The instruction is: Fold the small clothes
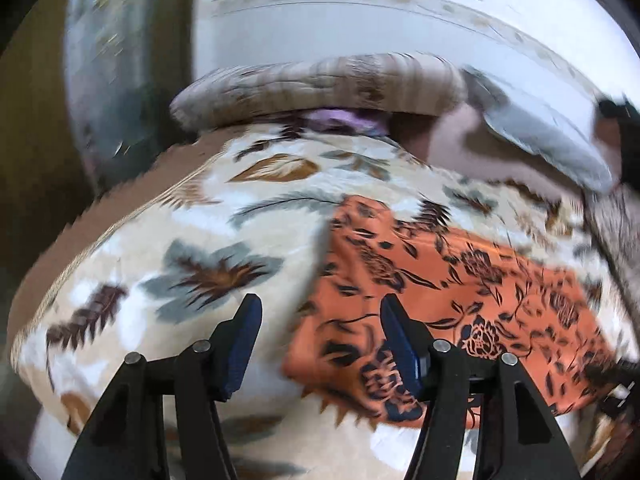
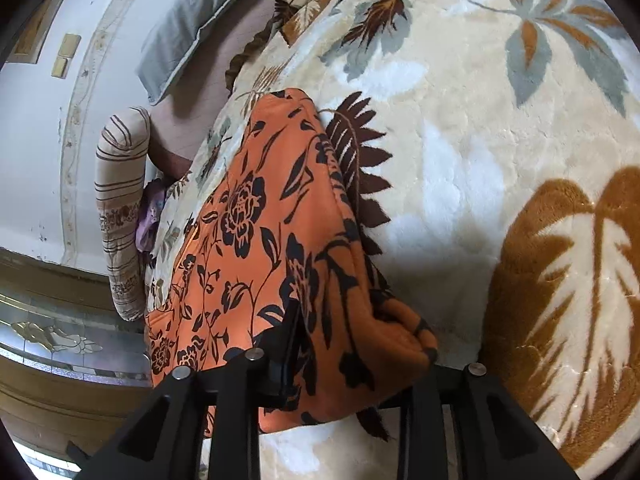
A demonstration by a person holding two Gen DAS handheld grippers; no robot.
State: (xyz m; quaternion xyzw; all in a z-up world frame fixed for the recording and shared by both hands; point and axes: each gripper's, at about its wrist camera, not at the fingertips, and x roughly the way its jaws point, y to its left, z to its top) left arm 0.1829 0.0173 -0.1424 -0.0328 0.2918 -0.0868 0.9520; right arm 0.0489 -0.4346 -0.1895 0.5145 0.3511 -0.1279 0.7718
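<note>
Left wrist view: left claw [image 1: 320, 320] is hanging released over the blanket [image 1: 192, 216], nothing between its pads.
Garment: orange floral cloth [image 2: 256, 240] is lying folded on the bed's blanket.
Right claw [image 2: 356, 376]: cloth is draping over it, hiding the grip; cannot tell.
Surroundings: striped pillow [image 2: 120, 200], grey pillow [image 2: 192, 28], purple cloth [image 1: 344, 118].

Right jaws under orange cloth [image 2: 280, 240]
</note>
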